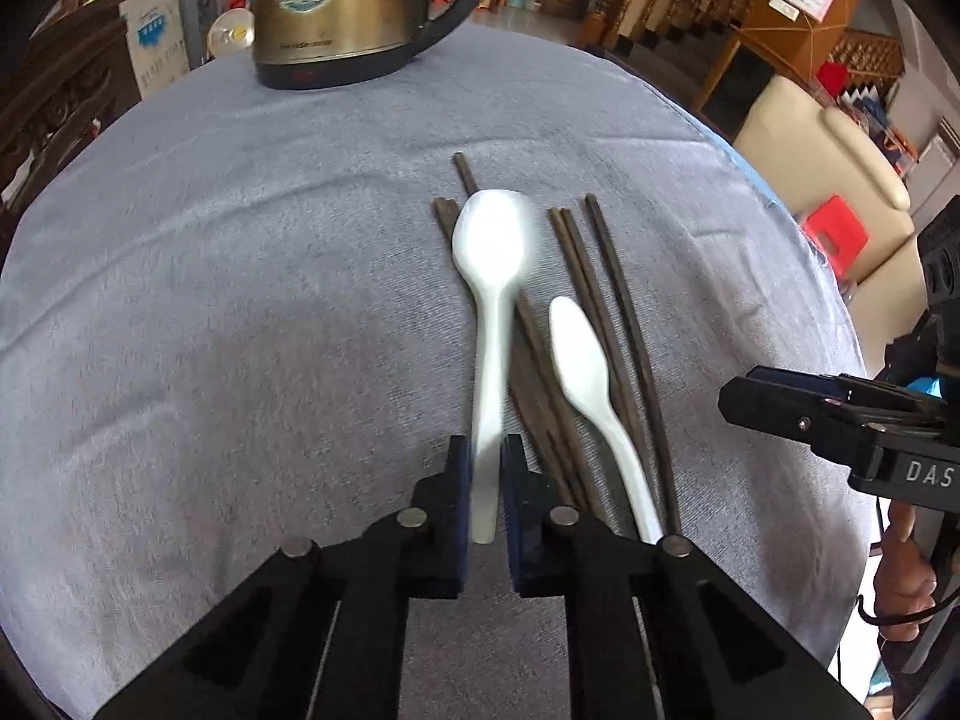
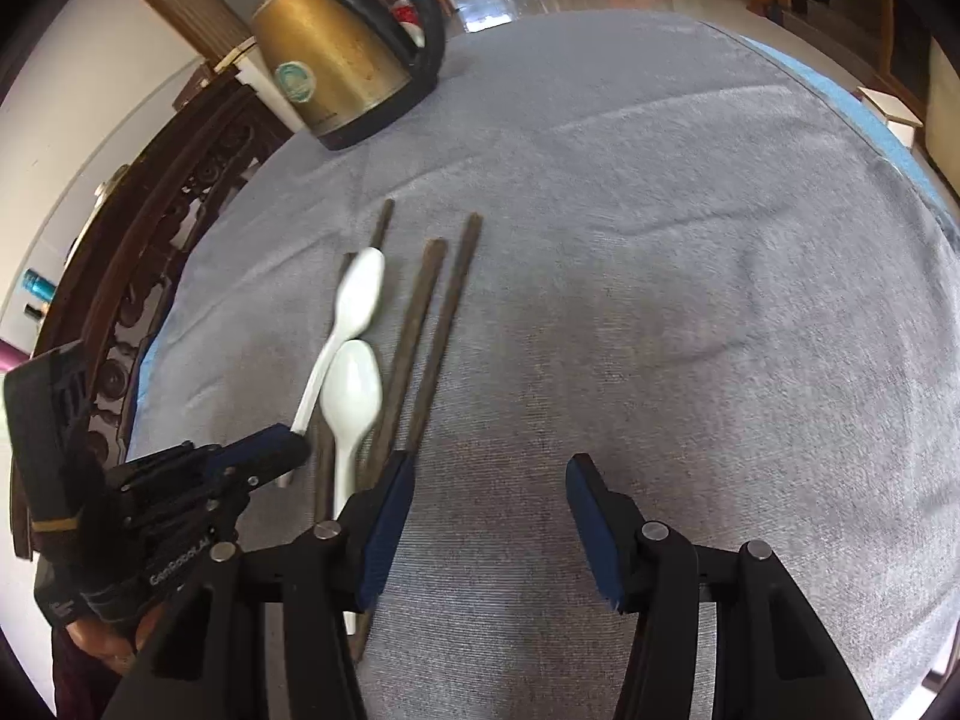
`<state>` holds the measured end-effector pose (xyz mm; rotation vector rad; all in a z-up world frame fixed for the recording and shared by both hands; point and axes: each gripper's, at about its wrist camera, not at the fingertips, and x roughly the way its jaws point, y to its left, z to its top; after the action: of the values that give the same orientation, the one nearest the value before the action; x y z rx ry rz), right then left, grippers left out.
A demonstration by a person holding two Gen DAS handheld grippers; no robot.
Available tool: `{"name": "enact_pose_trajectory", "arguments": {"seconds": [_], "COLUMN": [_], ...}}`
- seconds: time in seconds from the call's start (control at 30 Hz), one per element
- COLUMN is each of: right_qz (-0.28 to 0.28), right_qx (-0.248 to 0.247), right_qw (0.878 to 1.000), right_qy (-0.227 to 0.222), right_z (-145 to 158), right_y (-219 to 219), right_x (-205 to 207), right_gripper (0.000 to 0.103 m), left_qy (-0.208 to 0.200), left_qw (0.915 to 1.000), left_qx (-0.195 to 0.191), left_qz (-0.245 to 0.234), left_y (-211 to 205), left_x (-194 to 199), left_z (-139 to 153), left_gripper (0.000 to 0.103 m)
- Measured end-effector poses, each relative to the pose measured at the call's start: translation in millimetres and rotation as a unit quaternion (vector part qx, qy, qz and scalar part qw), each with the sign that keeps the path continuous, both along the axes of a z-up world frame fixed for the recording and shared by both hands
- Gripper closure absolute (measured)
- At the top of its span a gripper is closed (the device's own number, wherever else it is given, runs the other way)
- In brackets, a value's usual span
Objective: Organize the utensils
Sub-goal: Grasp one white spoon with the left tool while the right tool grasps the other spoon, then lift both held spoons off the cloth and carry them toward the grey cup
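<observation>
In the left wrist view, the left gripper (image 1: 486,468) at bottom centre has its blue pads pressed against the handle of a white spoon (image 1: 491,276), whose bowl reaches up to mid-frame and looks blurred. Just right of it a second white spoon (image 1: 585,372) lies on a loose bundle of dark chopsticks (image 1: 618,312) that fans toward the centre of the frame. All rest on a surface (image 1: 240,300) covered with grey cloth. A brass-coloured kettle (image 1: 324,12) stands at the upper left. In the right wrist view, the right gripper (image 2: 489,522) at bottom centre stands about half open with only cloth between its fingers; its left finger (image 2: 384,528) sits just beside the chopsticks' near ends, and whether it touches them I cannot tell.
</observation>
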<state>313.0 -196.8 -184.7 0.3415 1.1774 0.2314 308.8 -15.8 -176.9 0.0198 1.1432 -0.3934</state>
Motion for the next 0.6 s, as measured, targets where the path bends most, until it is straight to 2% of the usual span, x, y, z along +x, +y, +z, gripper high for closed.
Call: {"name": "enact_pose_trajectory", "arguments": {"seconds": [0.23,0.4,0.43,0.5,0.53,0.57,0.6], "right_qz": [0.054,0.085,0.086,0.089,0.09,0.09,0.09], "right_qx": [0.002,-0.027,-0.041,-0.058,-0.062,-0.068,-0.068], "right_qw": [0.998,0.996,0.995,0.994,0.994,0.994,0.994], "right_qy": [-0.01,-0.001,-0.004,-0.005,-0.005,-0.007,-0.008], "right_z": [4.0,-5.5,-7.8,-8.0,-8.7,-9.4,-10.5], "right_y": [40.7,71.5,76.8,81.5,83.5,84.6,84.2], "right_x": [10.1,21.1,23.9,26.6,27.6,28.5,29.5], "right_gripper": [0.046,0.046,0.046,0.049,0.055,0.065,0.066], "left_qy": [0.007,0.037,0.044,0.05,0.044,0.037,0.032], "left_qw": [0.9991,0.9987,0.9984,0.998,0.9979,0.9977,0.9977], "left_qx": [0.019,0.02,0.017,0.01,0.008,0.007,0.005], "left_qz": [0.037,0.029,0.029,0.036,0.047,0.055,0.06], "left_y": [26.2,38.4,41.2,50.0,54.5,57.4,58.9], "left_x": [-33.8,-64.7,-65.7,-62.4,-56.5,-50.6,-44.4], "left_z": [2.1,3.1,4.1,8.1,12.1,15.1,18.0], "left_gripper": [0.093,0.091,0.088,0.066,0.061,0.056,0.056]}}
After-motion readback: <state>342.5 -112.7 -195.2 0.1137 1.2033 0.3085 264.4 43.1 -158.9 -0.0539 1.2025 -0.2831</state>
